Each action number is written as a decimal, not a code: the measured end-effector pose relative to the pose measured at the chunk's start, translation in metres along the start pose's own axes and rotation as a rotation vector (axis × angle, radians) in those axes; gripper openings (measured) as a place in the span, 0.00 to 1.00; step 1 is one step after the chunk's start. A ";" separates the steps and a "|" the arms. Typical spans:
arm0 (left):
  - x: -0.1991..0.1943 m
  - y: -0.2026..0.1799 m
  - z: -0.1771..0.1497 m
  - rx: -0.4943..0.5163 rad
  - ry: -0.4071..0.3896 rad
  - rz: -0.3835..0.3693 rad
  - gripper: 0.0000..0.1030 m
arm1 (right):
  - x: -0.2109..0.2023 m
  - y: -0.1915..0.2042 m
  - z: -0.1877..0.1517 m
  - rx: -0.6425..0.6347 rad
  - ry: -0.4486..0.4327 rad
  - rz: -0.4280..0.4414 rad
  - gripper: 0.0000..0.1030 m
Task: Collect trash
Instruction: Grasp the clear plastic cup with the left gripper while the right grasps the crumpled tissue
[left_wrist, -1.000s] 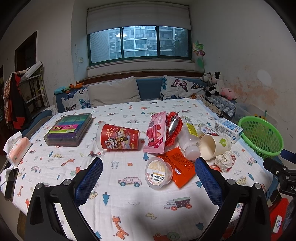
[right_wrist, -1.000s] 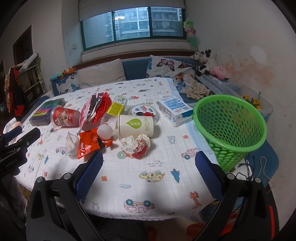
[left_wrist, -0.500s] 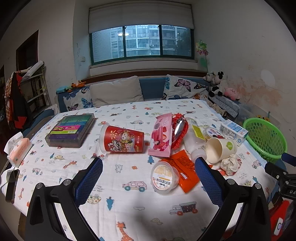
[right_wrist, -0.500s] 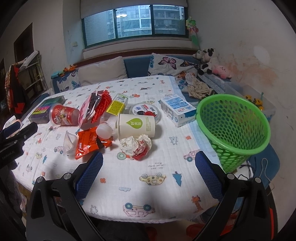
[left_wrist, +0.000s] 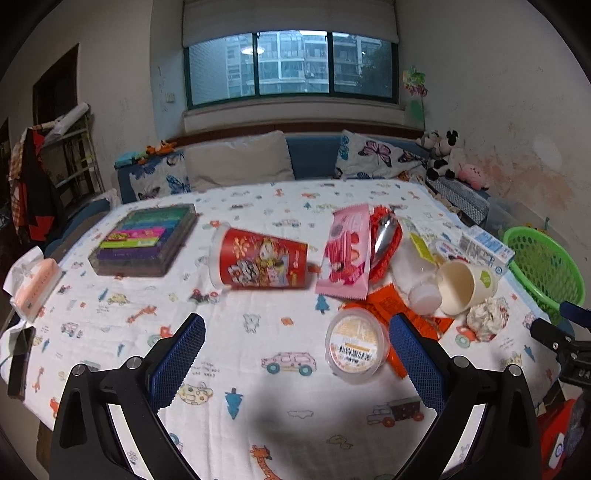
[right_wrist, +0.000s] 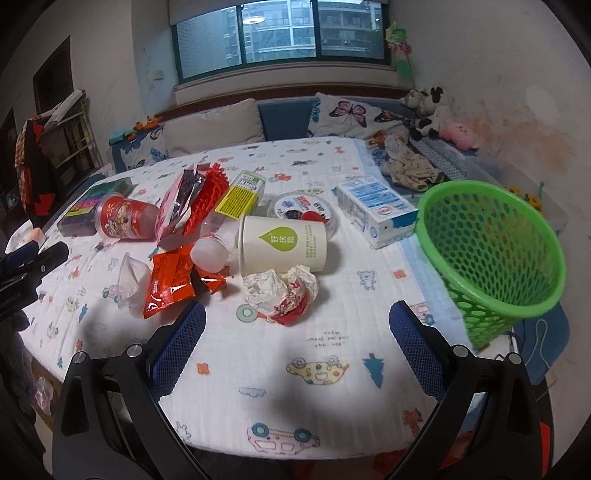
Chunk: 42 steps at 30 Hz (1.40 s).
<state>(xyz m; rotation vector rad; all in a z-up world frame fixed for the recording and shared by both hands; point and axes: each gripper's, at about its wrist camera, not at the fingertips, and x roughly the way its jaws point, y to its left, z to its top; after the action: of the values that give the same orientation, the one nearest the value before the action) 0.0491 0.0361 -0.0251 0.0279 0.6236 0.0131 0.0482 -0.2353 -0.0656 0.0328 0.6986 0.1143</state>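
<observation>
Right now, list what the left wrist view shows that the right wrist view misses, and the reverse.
Only the left wrist view shows the printed lid of the small sealed cup, the tissue pack and the phone at the table's left edge. Only the right wrist view shows the round lidded tub in full, the clothes heap and the whole green basket. Both share the red cup, white paper cup, crumpled wrapper and milk carton.

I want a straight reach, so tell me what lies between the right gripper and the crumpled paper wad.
Only bare printed tablecloth separates the open right gripper from the crumpled paper wad, as the right wrist view shows.
</observation>
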 end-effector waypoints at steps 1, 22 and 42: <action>0.003 0.000 -0.002 0.004 0.010 -0.008 0.94 | 0.005 0.000 0.000 0.001 0.009 0.004 0.96; 0.078 -0.018 -0.003 0.094 0.208 -0.330 0.94 | 0.051 0.005 0.005 -0.001 0.068 0.102 0.96; 0.135 -0.012 -0.011 -0.033 0.360 -0.597 0.71 | 0.071 -0.003 0.011 0.048 0.082 0.142 0.86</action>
<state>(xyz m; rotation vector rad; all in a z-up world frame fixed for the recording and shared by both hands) 0.1521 0.0268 -0.1127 -0.1974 0.9714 -0.5597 0.1090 -0.2297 -0.1027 0.1241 0.7804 0.2364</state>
